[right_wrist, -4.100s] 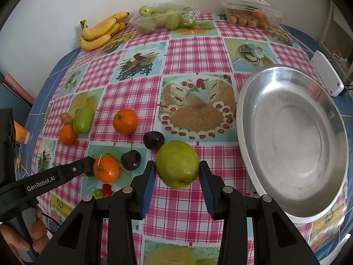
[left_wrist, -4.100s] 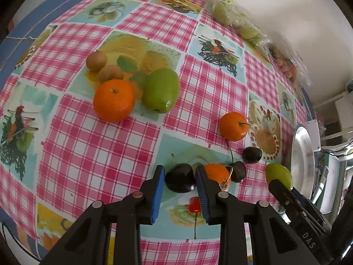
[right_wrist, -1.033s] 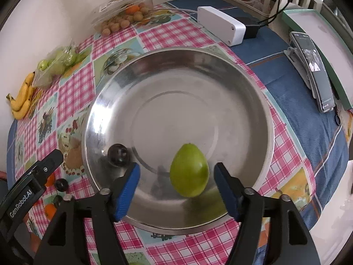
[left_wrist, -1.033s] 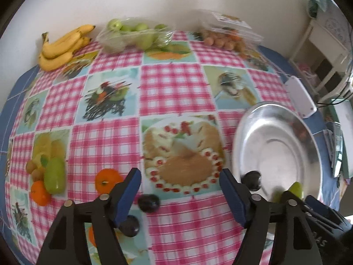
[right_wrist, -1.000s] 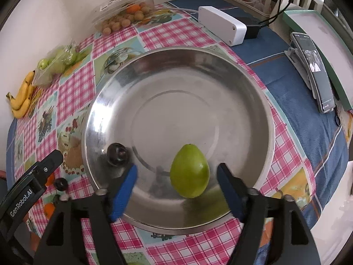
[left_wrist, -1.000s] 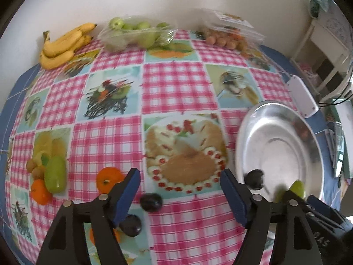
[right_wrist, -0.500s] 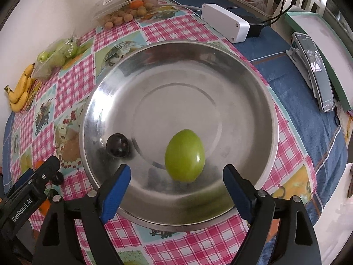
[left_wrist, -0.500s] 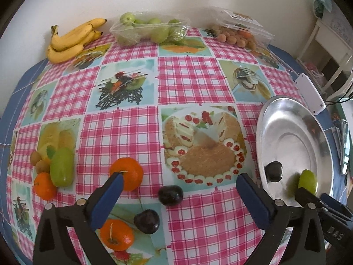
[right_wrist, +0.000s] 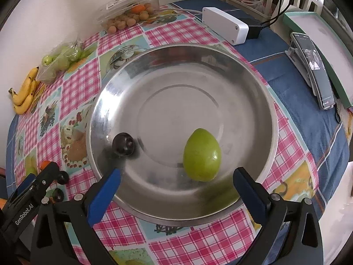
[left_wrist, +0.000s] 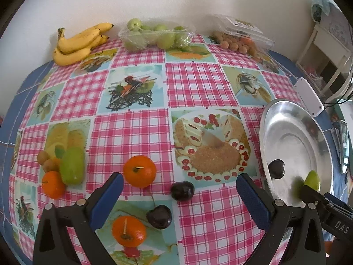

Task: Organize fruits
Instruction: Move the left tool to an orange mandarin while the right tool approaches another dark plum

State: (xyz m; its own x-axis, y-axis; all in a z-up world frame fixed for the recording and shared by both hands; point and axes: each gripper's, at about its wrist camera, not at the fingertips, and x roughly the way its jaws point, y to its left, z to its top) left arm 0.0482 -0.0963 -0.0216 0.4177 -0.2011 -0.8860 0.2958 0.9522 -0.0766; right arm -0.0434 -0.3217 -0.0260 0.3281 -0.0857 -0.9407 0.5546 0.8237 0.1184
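On the tabletop (left_wrist: 198, 88): a pink-checked cloth with printed food panels carries every item.
Steel dish (right_wrist: 253, 84): at the cloth's right side, holding two fruits, well apart from each other.
Right gripper (right_wrist: 176, 182): hovers over the dish's near rim; its blue fingers (right_wrist: 103, 196) are spread and opening wider, gripping nothing.
Green mango (right_wrist: 201, 154): lies in the dish just beyond the fingertips, nearer the right finger, touching neither.
Dark plum in dish (right_wrist: 123, 144): rests by the dish's left wall, beyond the left finger.
Left gripper (left_wrist: 177, 185): over the cloth left of the dish; fingers (left_wrist: 107, 199) fully released and empty.
Second green mango (left_wrist: 71, 165): far left, touching an orange (left_wrist: 53, 184) and small brown fruits.
Middle orange (left_wrist: 139, 171): just beyond the left finger's tip.
Near orange (left_wrist: 129, 230): between the fingers, close to the camera.
Two dark plums (left_wrist: 182, 190): on the cloth between the fingers, touching neither.
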